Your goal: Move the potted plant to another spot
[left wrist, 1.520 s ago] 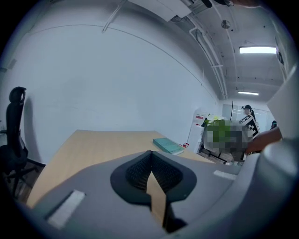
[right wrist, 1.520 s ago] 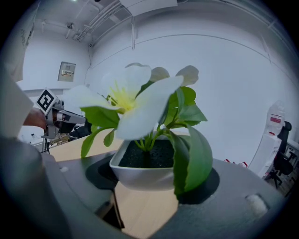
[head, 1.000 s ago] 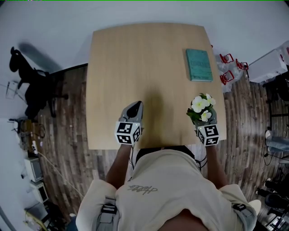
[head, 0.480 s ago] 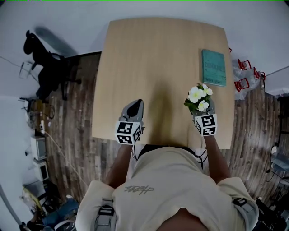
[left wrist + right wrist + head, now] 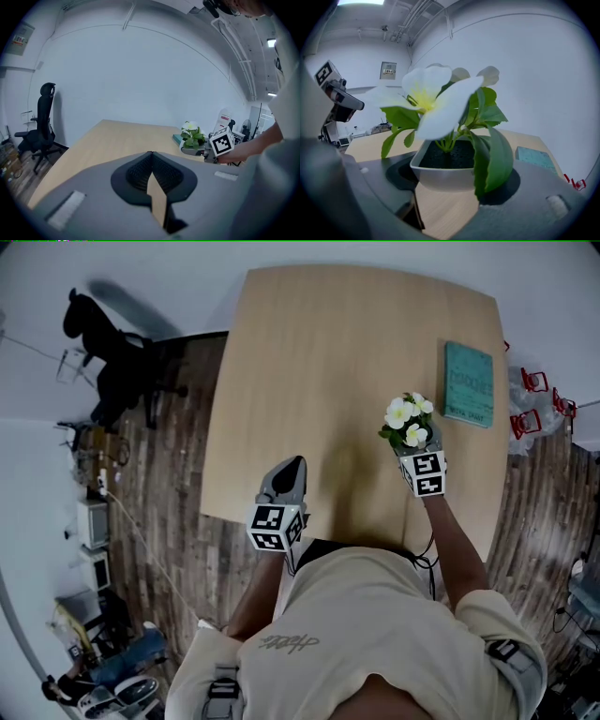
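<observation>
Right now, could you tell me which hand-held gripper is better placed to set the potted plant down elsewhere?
Right. The right hand-held gripper holds the potted plant between its jaws over the table; the left hand-held gripper is shut and empty.

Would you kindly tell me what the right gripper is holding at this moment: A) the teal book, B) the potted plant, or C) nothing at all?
B: the right gripper is closed on the pot of the potted plant, while the teal book lies apart from it.
</observation>
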The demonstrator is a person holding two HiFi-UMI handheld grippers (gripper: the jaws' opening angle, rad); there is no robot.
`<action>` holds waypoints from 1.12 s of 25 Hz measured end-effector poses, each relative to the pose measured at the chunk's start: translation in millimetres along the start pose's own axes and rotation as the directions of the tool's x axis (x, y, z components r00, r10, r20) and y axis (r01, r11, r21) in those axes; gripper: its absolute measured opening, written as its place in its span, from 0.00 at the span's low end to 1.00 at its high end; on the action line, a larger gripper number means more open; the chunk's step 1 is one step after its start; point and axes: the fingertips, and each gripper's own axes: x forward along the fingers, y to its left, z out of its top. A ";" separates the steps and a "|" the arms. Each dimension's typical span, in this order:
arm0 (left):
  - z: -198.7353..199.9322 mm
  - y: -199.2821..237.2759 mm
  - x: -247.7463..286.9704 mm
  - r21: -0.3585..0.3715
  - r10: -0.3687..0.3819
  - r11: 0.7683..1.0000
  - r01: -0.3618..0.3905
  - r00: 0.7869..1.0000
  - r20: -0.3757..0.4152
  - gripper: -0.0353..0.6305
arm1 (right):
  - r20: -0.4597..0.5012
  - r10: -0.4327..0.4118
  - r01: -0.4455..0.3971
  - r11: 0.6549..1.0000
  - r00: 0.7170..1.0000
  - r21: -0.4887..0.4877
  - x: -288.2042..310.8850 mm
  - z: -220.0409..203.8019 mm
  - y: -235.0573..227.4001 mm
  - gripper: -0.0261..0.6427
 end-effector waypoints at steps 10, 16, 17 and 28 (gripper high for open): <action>-3.0 13.0 15.0 -0.014 0.006 1.000 -0.007 0.999 -0.038 0.08 | -0.025 -0.031 0.031 0.999 0.999 0.010 71.2 1.6 -2.4 0.55; -12.0 24.4 28.4 -0.033 0.005 0.999 -0.008 0.998 -0.069 0.08 | -0.055 -0.033 0.034 0.999 0.998 0.024 110.2 -7.6 -6.2 0.55; -12.6 26.1 30.5 -0.035 0.008 0.999 -0.011 0.997 -0.071 0.08 | -0.052 -0.035 0.036 0.999 0.998 0.030 114.9 -8.4 -7.9 0.55; -25.1 38.8 43.4 -0.047 -0.004 0.999 -0.002 0.992 -0.124 0.08 | -0.088 -0.041 0.044 0.998 0.995 0.041 157.4 -16.8 -16.6 0.55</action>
